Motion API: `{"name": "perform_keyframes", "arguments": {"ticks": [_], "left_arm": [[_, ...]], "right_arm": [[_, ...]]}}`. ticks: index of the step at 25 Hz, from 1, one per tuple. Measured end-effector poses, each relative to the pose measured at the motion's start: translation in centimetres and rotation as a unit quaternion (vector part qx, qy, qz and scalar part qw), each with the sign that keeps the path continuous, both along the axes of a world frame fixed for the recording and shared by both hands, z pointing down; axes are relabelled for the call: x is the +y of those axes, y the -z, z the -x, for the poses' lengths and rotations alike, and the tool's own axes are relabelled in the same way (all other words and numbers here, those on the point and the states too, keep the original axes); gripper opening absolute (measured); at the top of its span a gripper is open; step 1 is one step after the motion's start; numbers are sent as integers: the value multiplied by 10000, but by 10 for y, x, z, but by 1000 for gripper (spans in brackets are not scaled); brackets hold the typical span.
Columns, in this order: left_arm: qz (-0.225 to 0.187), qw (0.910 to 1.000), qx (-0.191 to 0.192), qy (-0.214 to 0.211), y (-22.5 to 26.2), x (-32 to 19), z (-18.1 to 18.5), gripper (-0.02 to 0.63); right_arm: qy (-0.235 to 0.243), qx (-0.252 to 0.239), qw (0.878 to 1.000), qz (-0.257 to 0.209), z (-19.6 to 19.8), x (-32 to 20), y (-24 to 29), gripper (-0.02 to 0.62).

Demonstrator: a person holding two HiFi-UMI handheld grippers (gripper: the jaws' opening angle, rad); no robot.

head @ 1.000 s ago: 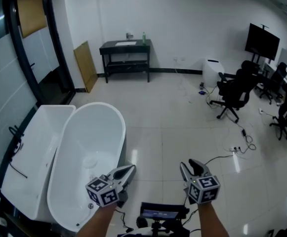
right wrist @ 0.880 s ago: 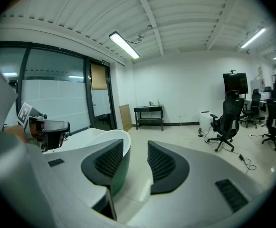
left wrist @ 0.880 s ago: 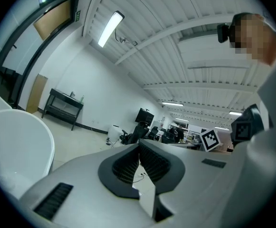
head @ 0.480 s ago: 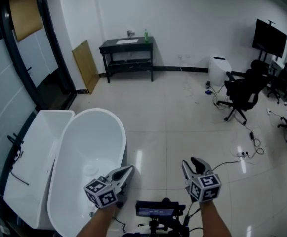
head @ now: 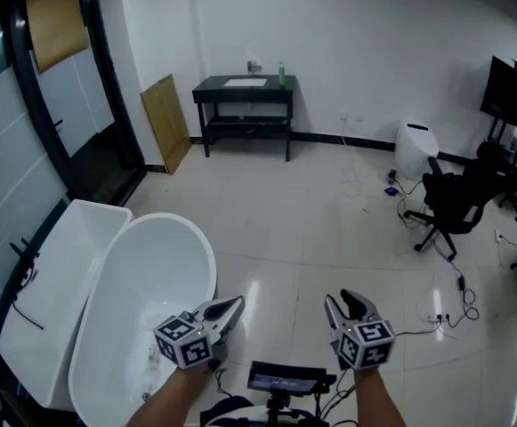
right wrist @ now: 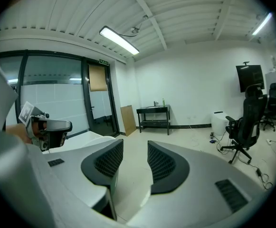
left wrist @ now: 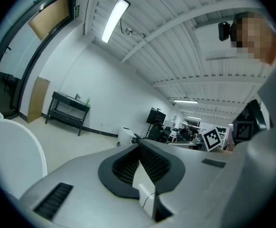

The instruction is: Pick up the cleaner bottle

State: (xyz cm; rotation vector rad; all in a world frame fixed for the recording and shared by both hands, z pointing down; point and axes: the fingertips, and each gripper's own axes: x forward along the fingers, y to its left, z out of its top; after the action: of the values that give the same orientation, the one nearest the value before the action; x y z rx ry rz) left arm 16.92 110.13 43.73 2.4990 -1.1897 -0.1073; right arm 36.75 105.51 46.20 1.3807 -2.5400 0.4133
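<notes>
The cleaner bottle [head: 281, 68] is small and green. It stands upright at the right end of a black table [head: 245, 85] against the far wall. The bottle [right wrist: 163, 101] and the table [right wrist: 153, 109] are also far off in the right gripper view, and tiny in the left gripper view, bottle [left wrist: 88, 100] on table [left wrist: 66, 106]. Both grippers are held low in front of me, far from the table. My left gripper [head: 233, 307] has its tips together and holds nothing. My right gripper [head: 343, 299] stands open with only floor between its fingers.
A white oval bathtub [head: 107, 327] and a rectangular white tub [head: 44, 274] lie at my left. Black office chairs [head: 454, 203], a white bin [head: 416, 149] and floor cables [head: 458, 305] are at the right. A brown board [head: 167, 118] leans by the glass door.
Both grippers have moved forward across the floor with me. The table and bottle look nearer and further right, and the bathtub has slid back at my left. The jaws have not changed.
</notes>
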Motion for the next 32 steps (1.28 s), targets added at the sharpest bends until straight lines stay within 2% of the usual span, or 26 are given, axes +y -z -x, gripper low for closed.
{"name": "perform_keyframes", "arguments": {"ticks": [6,10,17,23,28,32], "left_arm": [[92,9998,-114,117,-4,-61,8,-6],[-16,10000,42,63,-5,-119,19,-6],[-107,9997,104,-182,2,-232,50,-6],[-55,9993,-20,-381,4,-312,77,-6],[-32,9988,1,-490,6,-359,80,-6],[-58,9989,-5,-462,10,-398,76,-6]], "right_arm": [[14,15,10000,30,3,-56,1,167],[48,60,9999,-78,16,-107,4,167],[-116,173,9998,15,53,-212,8,167],[-271,179,9995,-28,83,-289,15,167],[-320,216,9993,18,89,-338,17,167],[-183,186,9997,15,95,-381,16,167]]}}
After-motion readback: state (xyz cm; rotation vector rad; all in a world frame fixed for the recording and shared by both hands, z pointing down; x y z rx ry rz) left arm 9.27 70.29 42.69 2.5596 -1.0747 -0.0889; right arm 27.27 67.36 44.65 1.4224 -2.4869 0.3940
